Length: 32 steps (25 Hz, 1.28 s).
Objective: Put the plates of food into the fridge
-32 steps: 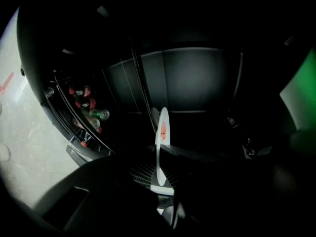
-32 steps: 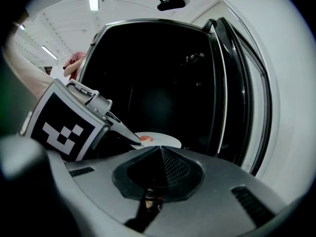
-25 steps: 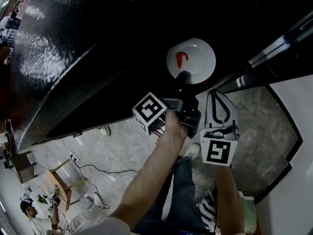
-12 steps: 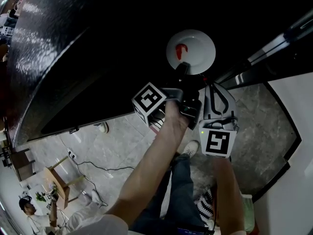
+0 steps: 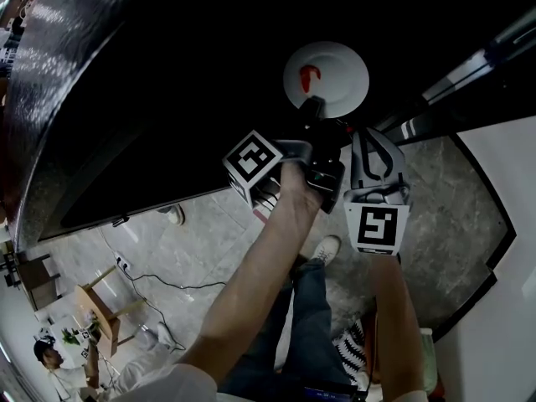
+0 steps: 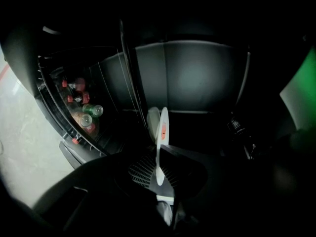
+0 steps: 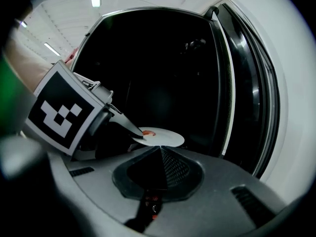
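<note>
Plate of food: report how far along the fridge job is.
Done: the fridge stands open. In hand: the left claw grips the white plate by its rim, held out at the dark opening. Left: set it down inside and let go. The right claw is shut and empty.

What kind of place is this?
Probably an indoor room, at an open black fridge: drink bottles in its door rack, a white round plate held by the left gripper, grey stone floor below.
</note>
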Each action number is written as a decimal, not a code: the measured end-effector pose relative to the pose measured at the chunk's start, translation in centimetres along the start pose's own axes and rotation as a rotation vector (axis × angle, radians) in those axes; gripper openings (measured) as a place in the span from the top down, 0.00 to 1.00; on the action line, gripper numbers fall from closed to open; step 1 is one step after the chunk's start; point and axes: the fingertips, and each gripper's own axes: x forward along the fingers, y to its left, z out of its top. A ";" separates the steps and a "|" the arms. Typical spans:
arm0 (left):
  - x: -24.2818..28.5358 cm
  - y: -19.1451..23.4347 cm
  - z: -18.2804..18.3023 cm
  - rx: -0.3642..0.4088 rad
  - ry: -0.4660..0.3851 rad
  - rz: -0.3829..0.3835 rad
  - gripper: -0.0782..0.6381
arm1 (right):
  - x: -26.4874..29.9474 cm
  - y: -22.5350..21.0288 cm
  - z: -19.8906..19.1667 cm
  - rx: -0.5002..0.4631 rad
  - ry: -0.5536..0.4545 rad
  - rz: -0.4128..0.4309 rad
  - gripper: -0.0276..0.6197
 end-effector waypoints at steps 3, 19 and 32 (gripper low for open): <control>0.2 -0.1 -0.2 0.002 0.019 0.005 0.87 | 0.8 1.0 -0.1 0.035 -0.003 0.079 0.94; 0.6 -0.3 -0.9 0.004 0.116 -0.004 0.87 | 3.1 1.9 0.5 0.078 -0.013 0.211 0.94; 0.3 -0.9 -2.1 0.068 0.198 -0.006 0.87 | 6.0 0.3 1.0 0.052 0.022 0.175 0.94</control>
